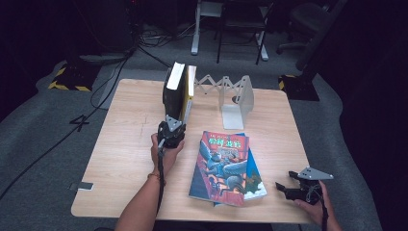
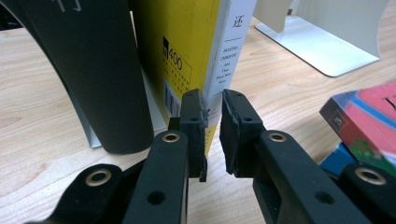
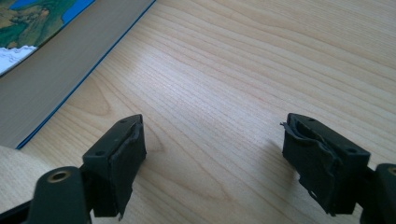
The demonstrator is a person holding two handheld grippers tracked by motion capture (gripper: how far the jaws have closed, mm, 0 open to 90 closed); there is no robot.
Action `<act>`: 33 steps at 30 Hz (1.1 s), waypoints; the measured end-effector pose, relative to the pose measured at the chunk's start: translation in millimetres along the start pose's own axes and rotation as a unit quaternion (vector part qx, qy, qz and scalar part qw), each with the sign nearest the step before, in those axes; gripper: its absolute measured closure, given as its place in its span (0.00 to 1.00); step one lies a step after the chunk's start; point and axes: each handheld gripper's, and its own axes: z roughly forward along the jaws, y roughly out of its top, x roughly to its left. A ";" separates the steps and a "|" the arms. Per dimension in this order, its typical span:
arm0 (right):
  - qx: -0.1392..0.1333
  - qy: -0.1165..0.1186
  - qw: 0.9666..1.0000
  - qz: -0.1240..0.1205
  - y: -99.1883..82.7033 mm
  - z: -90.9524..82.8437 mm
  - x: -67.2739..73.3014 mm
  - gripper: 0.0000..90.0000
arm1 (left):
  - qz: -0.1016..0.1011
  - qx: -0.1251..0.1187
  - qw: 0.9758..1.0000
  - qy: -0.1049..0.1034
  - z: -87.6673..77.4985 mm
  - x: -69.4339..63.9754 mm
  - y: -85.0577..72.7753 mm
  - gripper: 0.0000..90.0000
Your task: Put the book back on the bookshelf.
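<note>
Two books are standing against the bookend point(image 1: 238, 98); left gripper point(image 2: 212, 128) is pinching the yellow book point(image 2: 182, 51) at its spine edge to steady it upright. Right gripper point(image 3: 212, 158) is idling, jaws apart, over table point(image 3: 261, 70).

left gripper point(image 2: 212, 133): black jaws, worn black pads with frayed edges, brass-ringed screw holes, grey plate on top, black cable along the forearm | right gripper point(image 3: 212, 163): same black jaws, torn pad edges, grey three-cornered plate above, black cable behind | person: bare forearms, thin bracelet on left wrist
</note>
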 end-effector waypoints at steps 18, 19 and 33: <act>0.000 0.000 1.000 0.000 0.0 0.0 0.0 0.24 | -0.020 0.009 0.998 0.053 15.0 8.3 13.6 0.87; 0.000 0.000 1.000 0.000 0.0 0.0 0.0 0.24 | -0.017 0.009 0.998 0.054 15.7 8.4 14.0 0.87; 0.000 0.000 1.000 0.000 0.0 0.0 0.0 0.24 | -0.012 0.015 0.998 0.052 20.1 10.1 19.0 0.88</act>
